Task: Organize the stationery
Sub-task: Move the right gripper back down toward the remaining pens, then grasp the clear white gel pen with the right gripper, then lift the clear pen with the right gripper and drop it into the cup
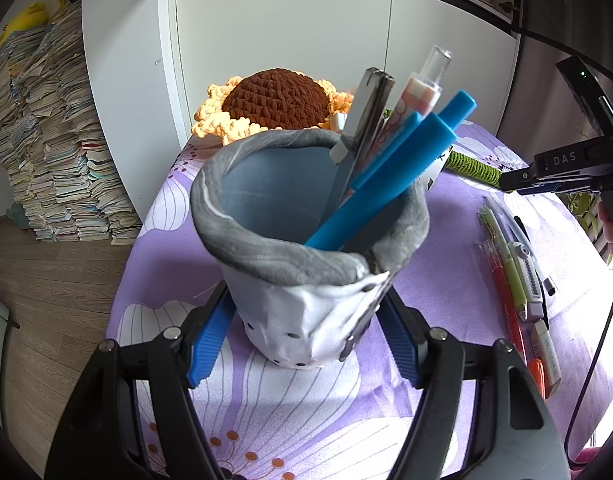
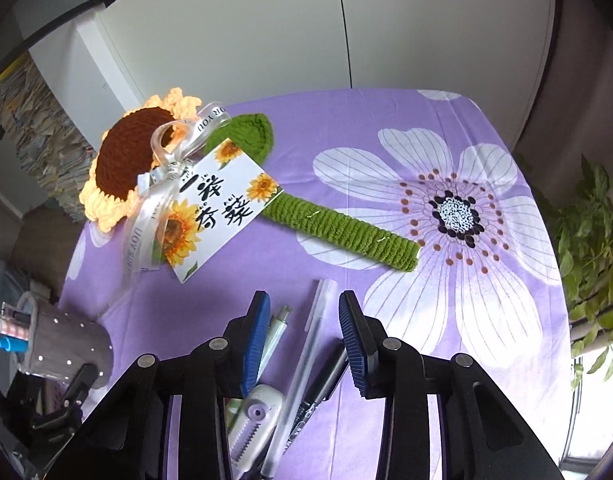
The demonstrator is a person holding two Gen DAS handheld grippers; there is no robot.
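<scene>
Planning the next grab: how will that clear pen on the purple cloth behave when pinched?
The clear pen looks round and smooth, so it may roll or slip. It seems stiff and light. Neighbours crowd it, so the right tongs could nudge the black pen.

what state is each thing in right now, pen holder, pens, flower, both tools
pen holder: upright, clamped at its base
left tool: shut on the pen holder
blue pens: standing tilted inside the holder
right tool: open above loose pens, gripping nothing
clear pen: lying flat between the right tool's fingers
utility knife: lying flat on the cloth
crochet sunflower: lying on its side, tag attached
</scene>
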